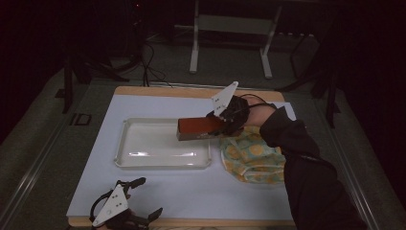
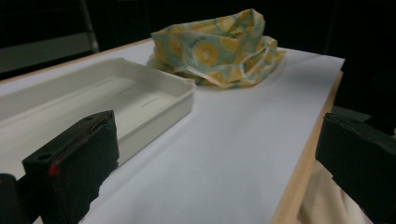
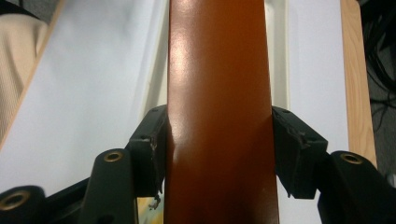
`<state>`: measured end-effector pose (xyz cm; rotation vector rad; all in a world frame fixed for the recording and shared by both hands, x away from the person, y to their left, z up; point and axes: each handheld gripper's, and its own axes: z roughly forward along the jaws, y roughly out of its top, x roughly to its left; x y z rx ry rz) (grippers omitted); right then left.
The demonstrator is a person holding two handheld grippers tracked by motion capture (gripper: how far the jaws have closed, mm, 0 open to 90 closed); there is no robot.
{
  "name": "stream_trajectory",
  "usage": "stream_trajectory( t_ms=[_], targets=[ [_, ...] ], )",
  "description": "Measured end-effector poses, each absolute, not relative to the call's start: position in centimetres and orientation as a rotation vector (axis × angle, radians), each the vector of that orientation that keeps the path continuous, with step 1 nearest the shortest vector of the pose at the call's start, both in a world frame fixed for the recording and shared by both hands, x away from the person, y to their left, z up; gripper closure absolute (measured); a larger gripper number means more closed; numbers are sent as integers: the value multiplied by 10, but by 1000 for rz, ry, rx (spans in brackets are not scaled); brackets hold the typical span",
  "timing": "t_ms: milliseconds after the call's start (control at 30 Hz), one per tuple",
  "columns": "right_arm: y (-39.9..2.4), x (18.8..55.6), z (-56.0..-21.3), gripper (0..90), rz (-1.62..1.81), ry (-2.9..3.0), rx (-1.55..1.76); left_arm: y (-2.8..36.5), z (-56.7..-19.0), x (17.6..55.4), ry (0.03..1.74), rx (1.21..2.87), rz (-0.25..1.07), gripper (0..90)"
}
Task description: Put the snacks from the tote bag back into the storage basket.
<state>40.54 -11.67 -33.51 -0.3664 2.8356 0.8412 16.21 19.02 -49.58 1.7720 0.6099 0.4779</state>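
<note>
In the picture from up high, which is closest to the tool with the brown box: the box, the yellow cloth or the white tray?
1. Brown box: clamped in the right tool, sticking out over the tray's right end.
2. Yellow patterned cloth: lying just below the tool.
3. White tray: stretching off to the left, farthest overall.

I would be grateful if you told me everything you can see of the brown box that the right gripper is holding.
The brown box is long and narrow, reddish-brown, with a smooth, slightly glossy surface that looks like coated card. The right gripper is shut on one end, its black fingers pressing on both long sides. The box lies roughly level in the air, its free end reaching over the right rim of the white tray. Nothing besides the fingers appears to touch it.
</note>
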Motion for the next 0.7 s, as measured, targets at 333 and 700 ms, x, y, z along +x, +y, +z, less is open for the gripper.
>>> stream_trajectory(
  t_ms=[333, 700],
  targets=[
    [-87, 400, -341, 426, 886, 2838, -439, 194, -496, 161, 602, 1749, 485, 0],
    [-62, 405, -369, 427, 897, 2856, -445, 194, -496, 160, 592, 1754, 479, 0]
  ],
)
